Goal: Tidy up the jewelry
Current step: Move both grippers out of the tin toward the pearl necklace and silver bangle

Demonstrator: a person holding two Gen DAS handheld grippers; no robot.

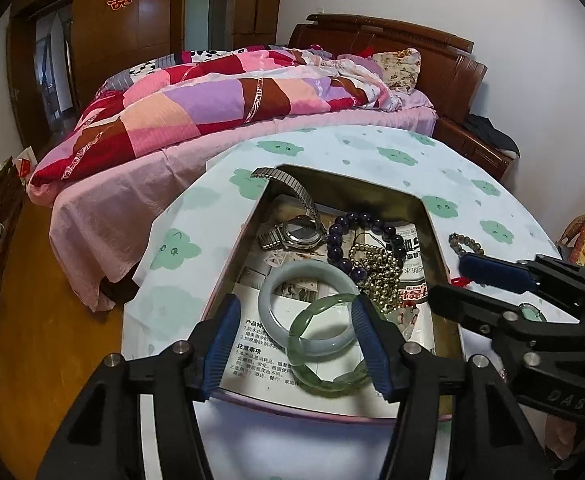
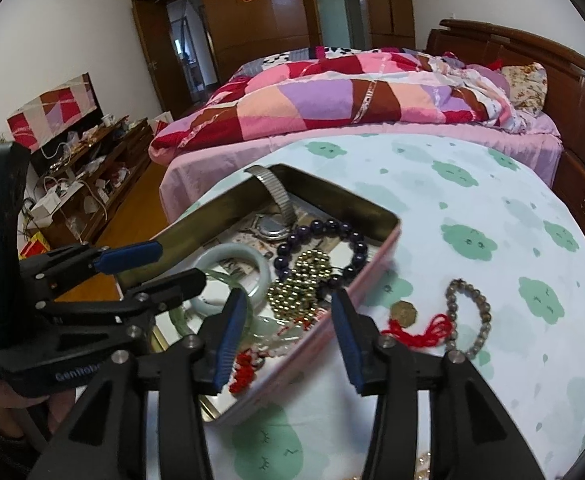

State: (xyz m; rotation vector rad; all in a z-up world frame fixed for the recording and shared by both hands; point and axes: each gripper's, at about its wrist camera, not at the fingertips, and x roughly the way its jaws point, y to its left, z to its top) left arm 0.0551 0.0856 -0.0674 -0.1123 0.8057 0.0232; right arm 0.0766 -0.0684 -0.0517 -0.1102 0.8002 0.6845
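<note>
An open rectangular metal tin (image 1: 444,280) with a pink outer wall rests on a round table covered by a white cloth printed with green clouds (image 1: 372,152). Inside the tin, on printed paper, lie a pale grey-green jade bangle (image 1: 268,292), a scalloped translucent green bangle (image 1: 320,380) overlapping it, a steel wristwatch (image 1: 298,234) whose expanding band climbs over the far rim, a bracelet of dark purple beads (image 1: 334,240), and a heap of small gold-coloured beads (image 1: 380,280).

The left gripper (image 1: 296,344), with blue-padded fingers, hangs over the near end of the tin, its jaws spread apart on either side of the two bangles; the right pad appears to meet the green bangle's rim, though nothing is pinched. The right gripper (image 2: 288,340) is likewise spread, straddling the tin's pink right wall above a pale jade pendant on red cord (image 2: 264,330), gripping nothing.

Outside the tin, on the cloth to its right, lie a grey-brown beaded bracelet (image 2: 480,312) and a brass coin tied with a red tassel (image 2: 404,314).

A bed with a patchwork quilt (image 1: 212,100) stands beyond the table.
</note>
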